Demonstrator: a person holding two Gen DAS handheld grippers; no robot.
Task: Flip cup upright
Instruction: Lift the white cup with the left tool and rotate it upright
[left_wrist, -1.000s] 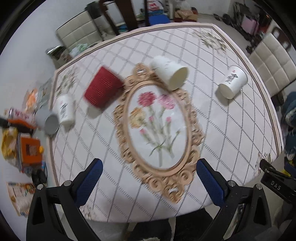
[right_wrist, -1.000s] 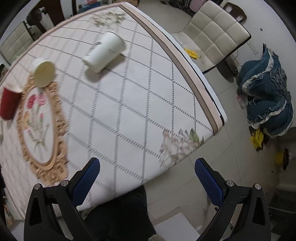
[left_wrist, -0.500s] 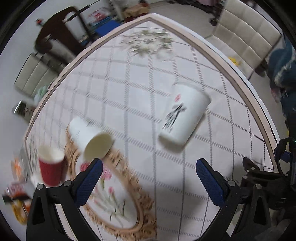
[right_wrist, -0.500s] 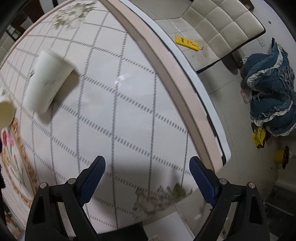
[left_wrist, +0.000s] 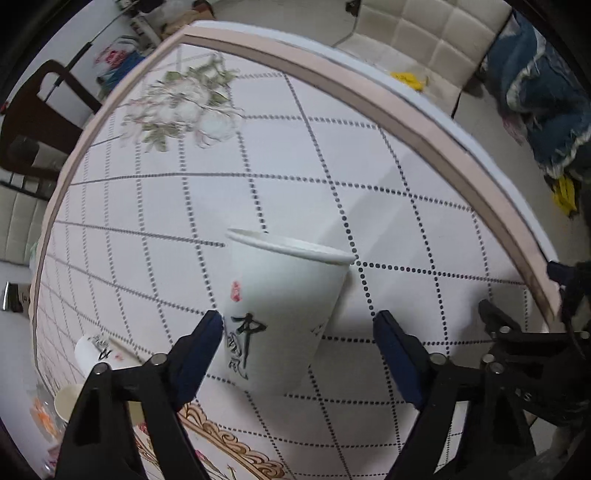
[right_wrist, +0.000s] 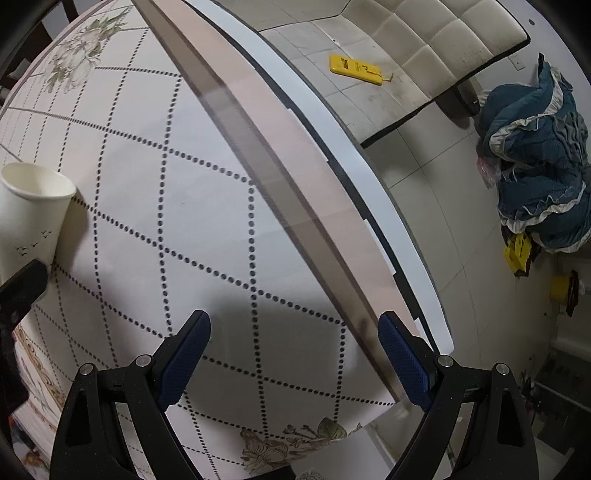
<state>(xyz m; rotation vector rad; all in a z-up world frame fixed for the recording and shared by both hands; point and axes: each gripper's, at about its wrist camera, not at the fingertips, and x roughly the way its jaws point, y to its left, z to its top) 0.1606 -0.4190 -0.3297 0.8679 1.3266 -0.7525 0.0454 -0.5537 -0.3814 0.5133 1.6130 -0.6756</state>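
Note:
A white paper cup with black brush lettering lies on its side on the checked tablecloth, mouth pointing away from me. My left gripper is open around it: the left pad is at the cup's wall, the right pad stands clear of it. The same cup shows at the left edge of the right wrist view. My right gripper is open and empty, low over the table near its right edge.
Two more white cups lie at the far left, by the gold oval print. The table's pink border runs diagonally. Beyond it are a cream chair, a yellow object and blue cloth on the floor.
My left gripper has swung right and closed in until the lettered cup sits between its pads. My right gripper has dropped lower over the table's right edge.

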